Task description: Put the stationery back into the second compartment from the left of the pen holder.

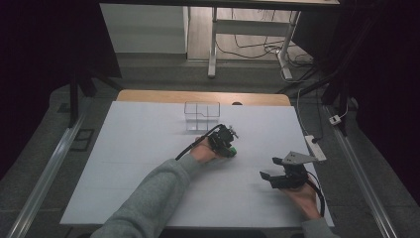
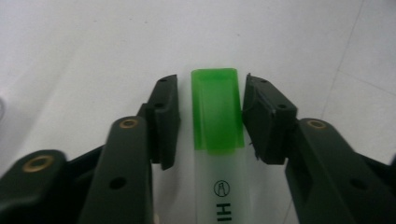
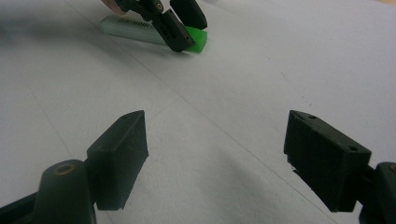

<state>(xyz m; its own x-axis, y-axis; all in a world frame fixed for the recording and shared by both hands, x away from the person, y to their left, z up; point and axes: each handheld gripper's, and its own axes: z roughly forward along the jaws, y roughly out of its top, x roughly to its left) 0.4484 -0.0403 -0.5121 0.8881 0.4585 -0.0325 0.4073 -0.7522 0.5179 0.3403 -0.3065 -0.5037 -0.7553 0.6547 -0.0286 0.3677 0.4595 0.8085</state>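
Note:
A highlighter [image 2: 217,112] with a green cap and a pale clear body lies flat on the white table sheet [image 1: 138,148]. My left gripper [image 2: 210,93] points down over it with one jaw on each side of the cap. A narrow gap shows at the left pad [image 2: 166,121], and the right pad sits almost against the cap, so the jaws stand open around it. From the high view the left gripper [image 1: 230,148] is near the table's middle, with the green cap [image 1: 233,151] at its tip. My right gripper [image 1: 267,168] rests to the right, jaws wide open [image 3: 215,140] with nothing between them. The highlighter [image 3: 135,29] lies beyond it.
A clear plastic box [image 1: 201,115] with compartments stands at the far middle of the sheet. A white power strip [image 1: 315,147] lies off the table's right edge. A desk frame [image 1: 213,44] and cables stand on the floor behind.

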